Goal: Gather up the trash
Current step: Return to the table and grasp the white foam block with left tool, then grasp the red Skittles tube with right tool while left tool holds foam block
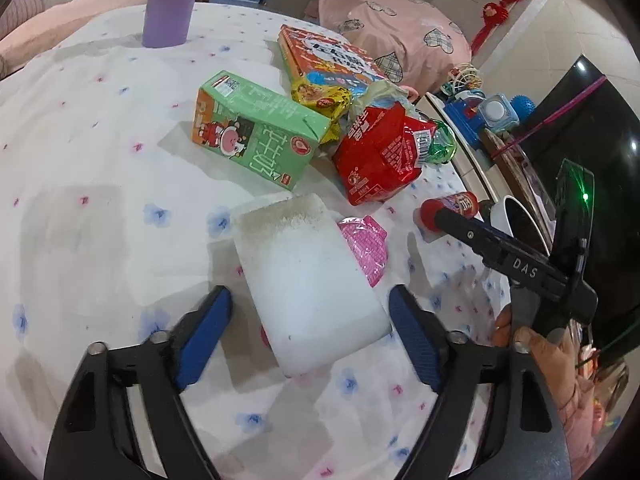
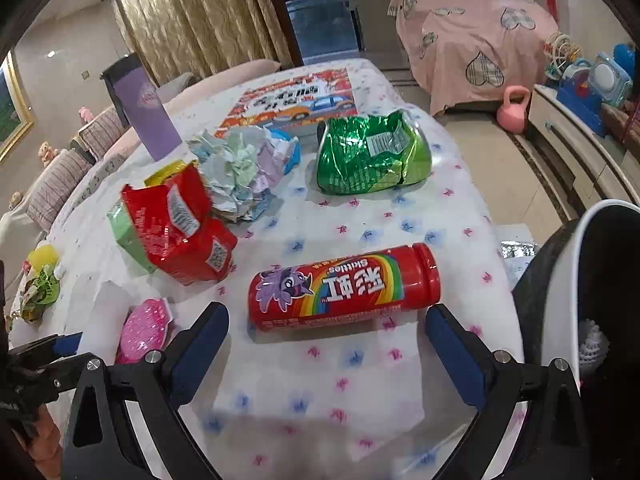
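Round table under a white cloth (image 2: 320,392) printed with small blue and pink flowers, slightly wrinkled. Left gripper (image 1: 310,334) has its jaws apart around a white foam block (image 1: 308,280) lying flat on the cloth; small gaps show on both sides, pads not pressing. Right gripper (image 2: 326,344) spread wide just short of a red Skittles can (image 2: 344,286) lying on its side, no contact. Other trash on the cloth: green milk carton (image 1: 256,136), red snack bag (image 2: 180,232), crumpled paper wad (image 2: 244,168), green foil bag (image 2: 372,156), pink wrapper (image 2: 144,336), flat picture box (image 2: 296,104). Purple bottle (image 2: 148,116) stands upright near the far edge. White-rimmed bin with a black liner (image 2: 584,272) sits just off the table edge beside the right gripper. Room: gold curtains (image 2: 200,20), pink heart-print cover over furniture (image 2: 472,40), tiled floor, toys on a low cabinet.
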The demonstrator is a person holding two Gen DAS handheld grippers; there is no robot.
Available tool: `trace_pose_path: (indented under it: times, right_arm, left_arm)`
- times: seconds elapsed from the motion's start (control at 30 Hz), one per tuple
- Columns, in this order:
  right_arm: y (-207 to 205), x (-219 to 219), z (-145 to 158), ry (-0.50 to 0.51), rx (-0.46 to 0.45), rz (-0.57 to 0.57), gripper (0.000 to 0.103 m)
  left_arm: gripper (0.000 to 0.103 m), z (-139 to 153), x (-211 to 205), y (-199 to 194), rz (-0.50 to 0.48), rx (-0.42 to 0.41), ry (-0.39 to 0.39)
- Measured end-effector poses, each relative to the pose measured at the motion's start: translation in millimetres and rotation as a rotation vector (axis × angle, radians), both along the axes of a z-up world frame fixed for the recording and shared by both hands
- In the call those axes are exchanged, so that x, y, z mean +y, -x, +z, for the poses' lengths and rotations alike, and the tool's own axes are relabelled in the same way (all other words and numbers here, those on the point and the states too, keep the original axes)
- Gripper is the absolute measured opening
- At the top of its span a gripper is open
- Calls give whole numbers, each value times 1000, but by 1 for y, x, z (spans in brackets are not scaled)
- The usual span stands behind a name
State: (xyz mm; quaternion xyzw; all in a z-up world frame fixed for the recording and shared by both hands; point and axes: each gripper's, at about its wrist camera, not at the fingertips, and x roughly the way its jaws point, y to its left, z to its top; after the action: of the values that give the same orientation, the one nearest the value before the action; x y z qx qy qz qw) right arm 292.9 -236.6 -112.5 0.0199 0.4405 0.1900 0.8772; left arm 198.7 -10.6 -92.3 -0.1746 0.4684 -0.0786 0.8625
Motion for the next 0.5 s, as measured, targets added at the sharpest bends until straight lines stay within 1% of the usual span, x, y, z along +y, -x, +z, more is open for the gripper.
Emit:
trace_pose_path:
  times: [0.03, 0.07, 0.13, 0.2, 0.23, 0.27, 0.3, 0.37, 0.4, 0.43, 0.47, 0.5]
  right_arm:
    - [0, -1, 1, -2, -5, 1, 99]
    - [-1, -2, 1, -4, -8, 2, 97]
    - [-1, -3, 1, -1, -10, -2, 83]
    - [1, -3, 2, -2, -14, -5, 59]
    - [2, -4, 2, 2, -16, -10, 54]
    - [4, -4, 2, 7, -15, -15, 44]
    - [4, -3, 2, 7, -11, -15, 37]
    - [6, -4, 1, -13, 4, -14, 39]
    - [6, -5, 2, -33, 15, -20, 44]
    - [7, -8, 2, -77, 35, -25, 51]
    - [9, -10, 3, -116, 46, -27, 68]
    - [10, -12, 4, -158, 51, -33, 80]
  left_arm:
    - [60, -1, -1, 0, -10, 2, 1]
    - [60, -2, -1, 0, -13, 1, 1]
    - [57, 0, -1, 2, -14, -15, -2]
    - [57, 2, -1, 4, -14, -28, -4]
    - [57, 4, -1, 6, -13, -35, -3]
    - [57, 6, 0, 8, -13, -42, 0]
    - [57, 7, -1, 7, -14, -46, 2]
    - [57, 10, -1, 9, -15, -55, 2]
    - [57, 11, -1, 10, -14, -60, 4]
    - [57, 11, 0, 10, -14, -61, 8]
    - [57, 12, 0, 10, -15, -63, 12]
    - [57, 13, 0, 10, -16, -65, 13]
